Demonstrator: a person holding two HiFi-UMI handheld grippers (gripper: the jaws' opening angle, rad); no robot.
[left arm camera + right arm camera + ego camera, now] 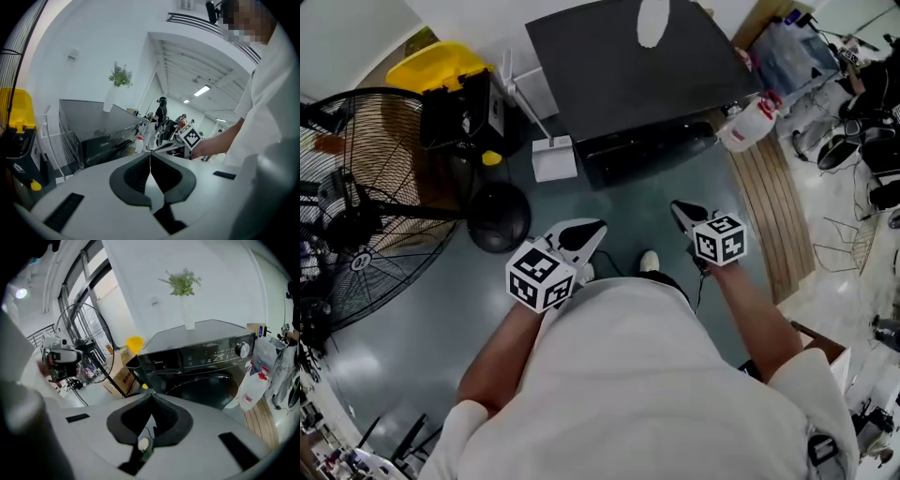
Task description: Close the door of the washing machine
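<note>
The dark washing machine [628, 66] stands in front of me, with a white vase [653, 21] on its top. In the right gripper view its round glass door [211, 390] lies flush against the front below the control panel [211, 352]. My left gripper [595, 230] hangs over the grey floor short of the machine, its jaws shut and empty [150, 157]. My right gripper [678, 208] is held beside it, a little nearer the machine, also shut with nothing between its jaws [151, 397]. Neither gripper touches the machine.
A large floor fan [366, 216] stands at the left with its round black base [499, 217]. A yellow bin [441, 66] and a white box [553, 159] sit left of the machine. A white bottle [750, 122] and a wooden board [773, 206] lie at its right.
</note>
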